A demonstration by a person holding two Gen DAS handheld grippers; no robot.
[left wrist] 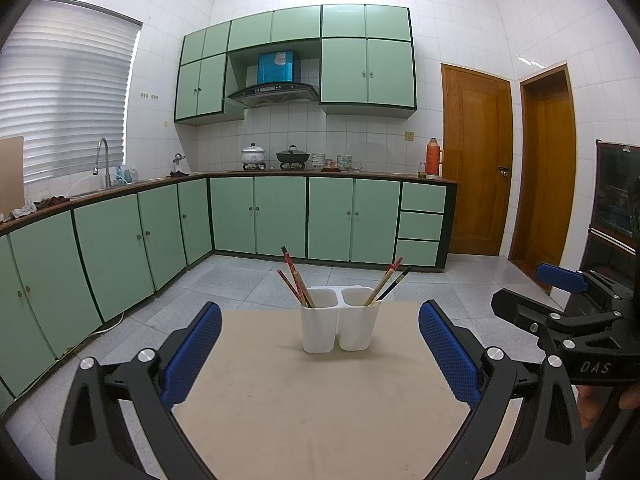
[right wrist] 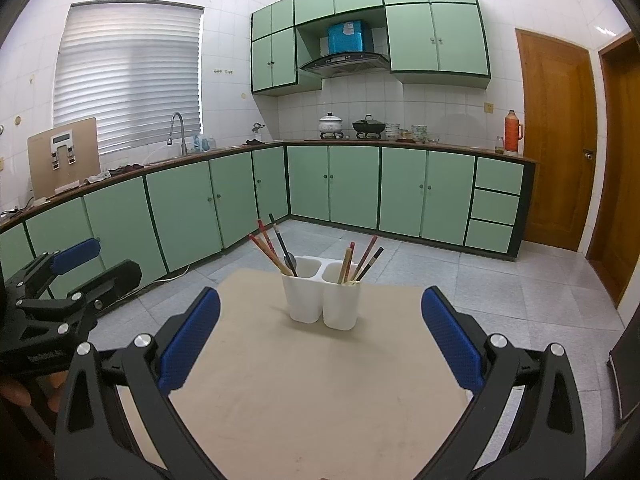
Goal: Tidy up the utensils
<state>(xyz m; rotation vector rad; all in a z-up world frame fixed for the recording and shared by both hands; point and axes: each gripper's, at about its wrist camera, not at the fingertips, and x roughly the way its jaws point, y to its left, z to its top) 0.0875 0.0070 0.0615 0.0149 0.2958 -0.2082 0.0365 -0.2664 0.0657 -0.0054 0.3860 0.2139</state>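
Observation:
A white two-compartment utensil holder [left wrist: 339, 320] [right wrist: 323, 299] stands upright near the far edge of a beige table [left wrist: 320, 400] [right wrist: 312, 392]. Several chopsticks [left wrist: 294, 280] [right wrist: 274, 250] lean in its left compartment. A few more chopsticks [left wrist: 387, 286] [right wrist: 362, 260] lean in the right one. My left gripper [left wrist: 320, 348] is open and empty, well short of the holder. My right gripper [right wrist: 320, 340] is also open and empty, facing the holder. Each gripper appears at the edge of the other's view: the right gripper [left wrist: 532, 292] and the left gripper [right wrist: 100, 260].
Green floor cabinets [left wrist: 256, 216] [right wrist: 332, 184] run along the far walls under a counter with pots, bowls and an orange flask [left wrist: 434, 158] [right wrist: 512, 131]. Grey tiled floor [left wrist: 240, 284] surrounds the table. Wooden doors [left wrist: 476, 160] stand on the right. A dark cabinet [left wrist: 616, 208] is nearby.

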